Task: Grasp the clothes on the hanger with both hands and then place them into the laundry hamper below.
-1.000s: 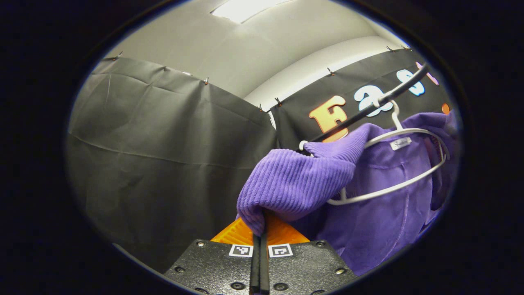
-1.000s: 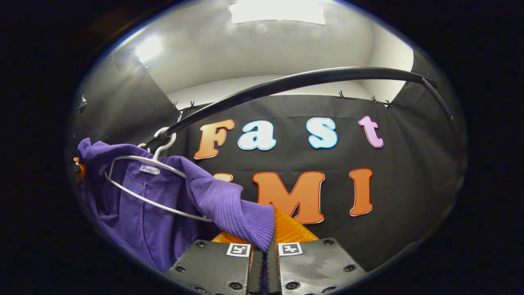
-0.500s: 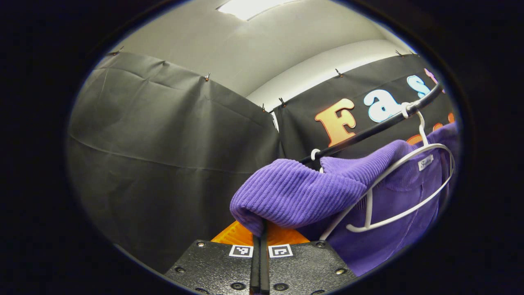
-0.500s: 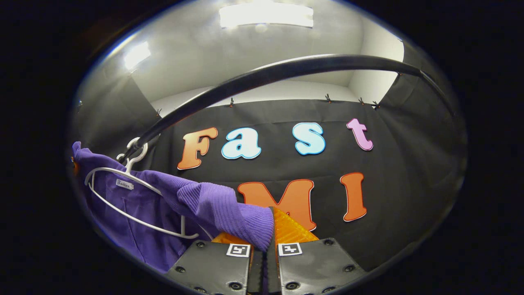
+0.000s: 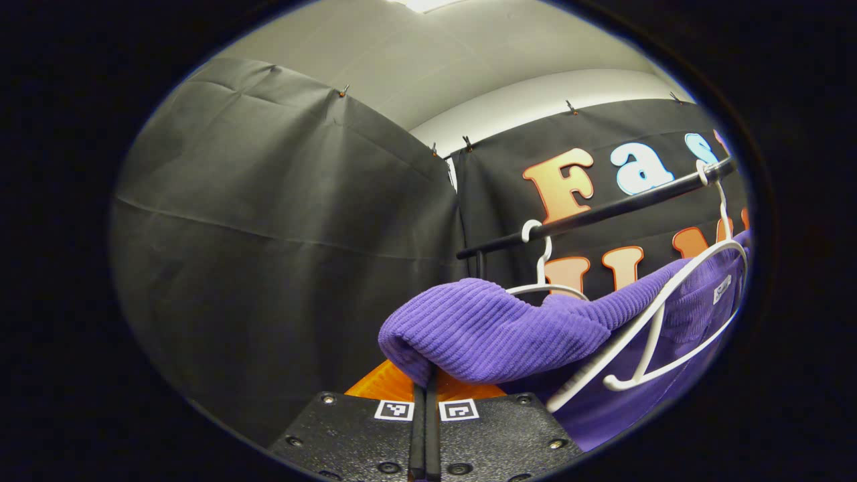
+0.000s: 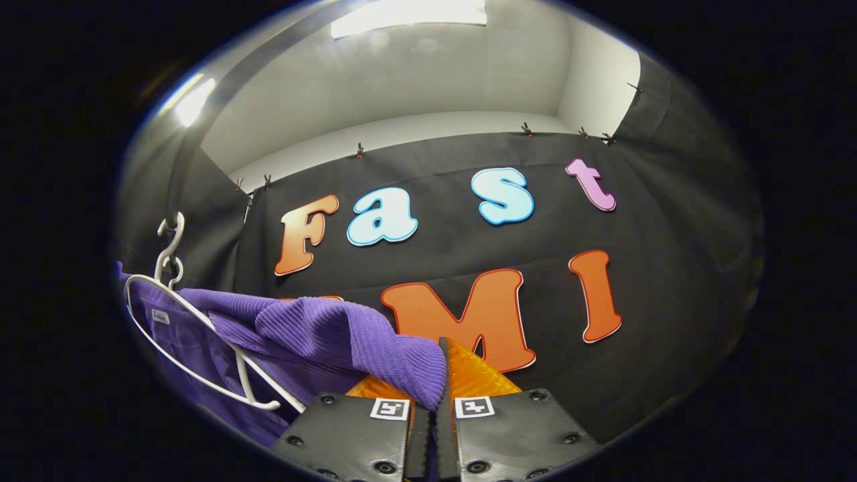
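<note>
- Left gripper [image 5: 424, 395]: fingers pressed together with a fold of the purple garment [image 5: 495, 331] pinched between them, seen at the bottom of the left gripper view.
- Right gripper [image 6: 435, 402]: fingers likewise closed on a ribbed edge of the purple garment [image 6: 348, 335], seen at the bottom of the right gripper view.
- Purple garment, position: held up between the two grippers and draped across the white hanger [image 5: 659, 314], partly pulled off it. In the left gripper view it is stretched from the fingers toward the right edge; in the right gripper view it is stretched from the fingers toward the left edge.
- Purple garment, long axis: roughly level, running from one gripper to the other, with the ribbed knit band bunched at each clamped end and the smoother body hanging below the hanger.
- White hanger [image 6: 201, 348]: tilted, its hook caught on the black rail [image 5: 602, 211]; one arm is laid bare in front of the cloth while the rest is tangled in the garment.
- Second white hanger [image 5: 543, 271]: hung on the same rail, just behind the raised cloth in the left gripper view.
- Black rail [image 6: 175, 174]: set above the garment, close to the left rim in the right gripper view.
- Surroundings: black cloth wall [image 5: 281, 221] behind the rail; pale ceiling with a light panel [image 6: 408, 17] overhead.
</note>
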Demonstrator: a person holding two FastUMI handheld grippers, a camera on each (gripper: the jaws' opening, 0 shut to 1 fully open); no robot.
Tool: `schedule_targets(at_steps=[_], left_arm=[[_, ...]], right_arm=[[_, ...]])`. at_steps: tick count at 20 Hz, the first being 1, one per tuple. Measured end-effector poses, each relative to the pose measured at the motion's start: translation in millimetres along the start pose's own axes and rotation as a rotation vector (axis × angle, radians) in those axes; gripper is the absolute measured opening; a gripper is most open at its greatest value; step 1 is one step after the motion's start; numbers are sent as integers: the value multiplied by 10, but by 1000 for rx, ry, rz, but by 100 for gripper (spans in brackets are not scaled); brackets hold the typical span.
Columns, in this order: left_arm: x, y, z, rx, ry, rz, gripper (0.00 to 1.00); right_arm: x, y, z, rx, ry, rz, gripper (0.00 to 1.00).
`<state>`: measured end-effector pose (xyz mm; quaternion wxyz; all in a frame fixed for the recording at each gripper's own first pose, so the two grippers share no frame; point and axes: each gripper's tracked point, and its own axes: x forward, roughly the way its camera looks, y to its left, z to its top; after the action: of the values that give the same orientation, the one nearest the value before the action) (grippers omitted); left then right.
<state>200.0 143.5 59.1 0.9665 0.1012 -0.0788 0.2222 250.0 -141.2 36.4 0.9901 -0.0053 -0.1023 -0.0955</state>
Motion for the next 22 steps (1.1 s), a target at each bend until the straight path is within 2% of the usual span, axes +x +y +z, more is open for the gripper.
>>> schedule_targets(at_steps=[3,5,8,17,19,22], left_arm=[[22,-35,-160,-9,38,-8,0],[58,-27,-234,-4,46,-6,0],[-67,-19,-266,18,45,-2,2],[-545,132,-519,86,70,8,1],[-631,153,-622,81,91,15,3],[-797,224,-800,80,130,20,0]], right_arm=[[125,22,-154,11,29,7,16],[132,50,-254,23,39,18,7],[129,5,-289,13,17,16,7],[-281,-63,-330,-60,27,33,7],[-378,-52,-389,-86,40,45,7],[-507,-63,-589,-126,90,52,7]])
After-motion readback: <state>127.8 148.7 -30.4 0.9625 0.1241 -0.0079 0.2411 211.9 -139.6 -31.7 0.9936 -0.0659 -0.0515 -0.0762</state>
